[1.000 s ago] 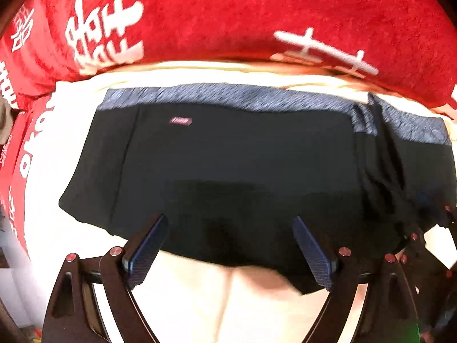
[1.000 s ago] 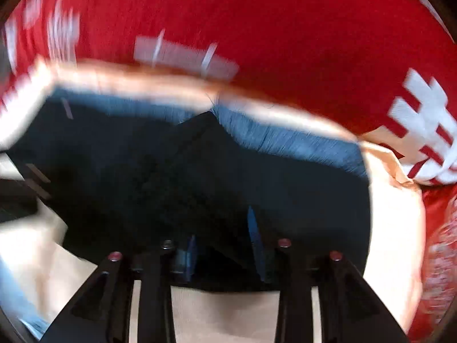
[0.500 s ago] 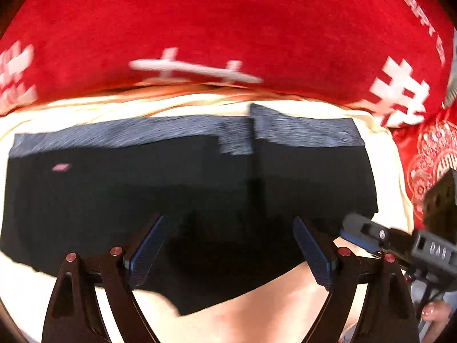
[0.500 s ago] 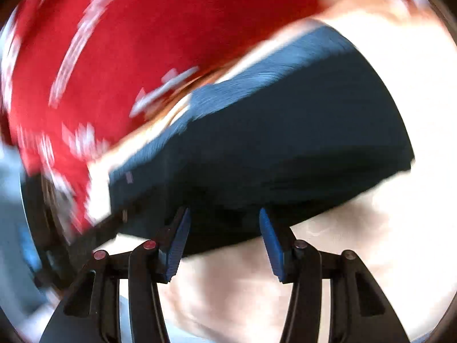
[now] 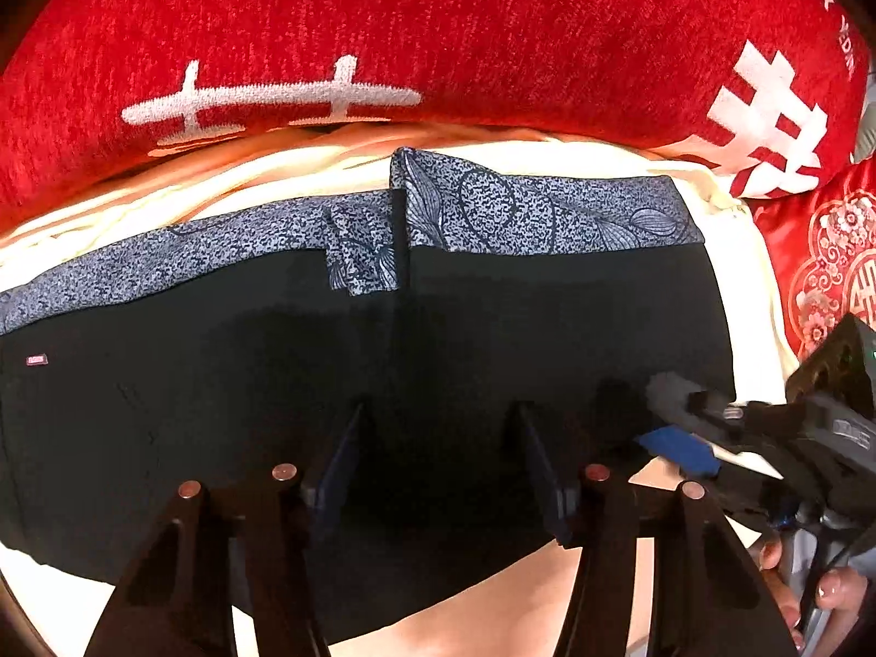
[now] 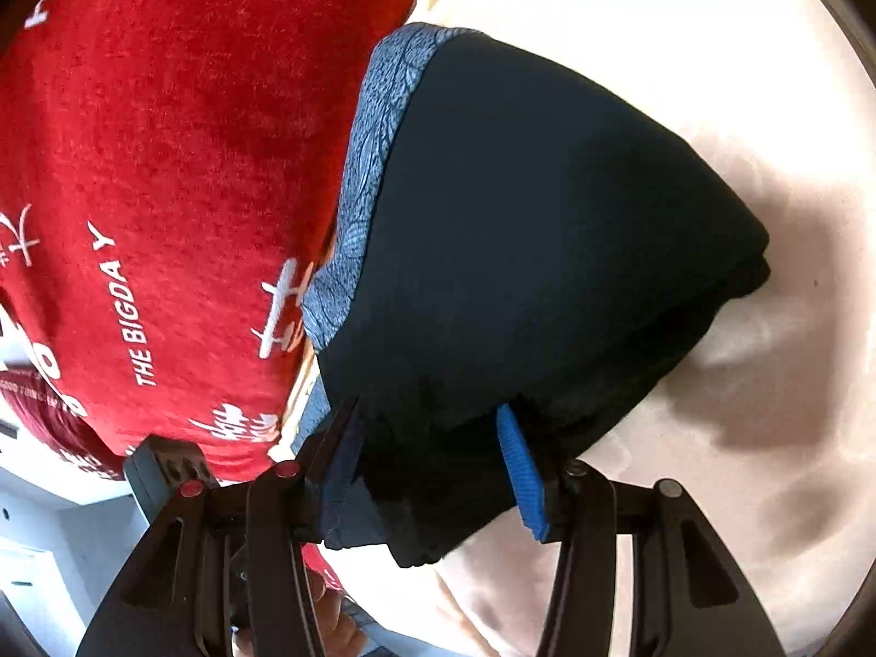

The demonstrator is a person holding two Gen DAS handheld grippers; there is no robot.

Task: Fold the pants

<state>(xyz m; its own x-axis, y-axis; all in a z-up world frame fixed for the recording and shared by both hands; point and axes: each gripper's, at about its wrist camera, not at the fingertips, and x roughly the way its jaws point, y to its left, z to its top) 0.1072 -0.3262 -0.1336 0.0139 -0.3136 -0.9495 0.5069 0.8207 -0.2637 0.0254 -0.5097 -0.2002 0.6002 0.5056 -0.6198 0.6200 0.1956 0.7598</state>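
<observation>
The black pants (image 5: pixel 493 339) with a grey-blue patterned waistband (image 5: pixel 547 219) lie folded on a cream sheet; the right part is doubled over the left. My left gripper (image 5: pixel 438 454) is open, its fingers resting low over the near edge of the black cloth. My right gripper (image 5: pixel 679 421) comes in from the right at the pants' right near corner. In the right wrist view the pants (image 6: pixel 547 230) fill the middle and my right gripper (image 6: pixel 432 454) is open with black cloth between its fingers.
A red blanket with white characters (image 5: pixel 438 38) lies along the far side and shows again in the right wrist view (image 6: pixel 164 164). A red embroidered cushion (image 5: pixel 821 252) sits at the right. Cream sheet (image 6: pixel 712 438) spreads to the near right.
The left gripper narrowed and moved down onto the cloth, shifting right along the pants. The right gripper swung round to the pants' right edge and moved in close over the corner.
</observation>
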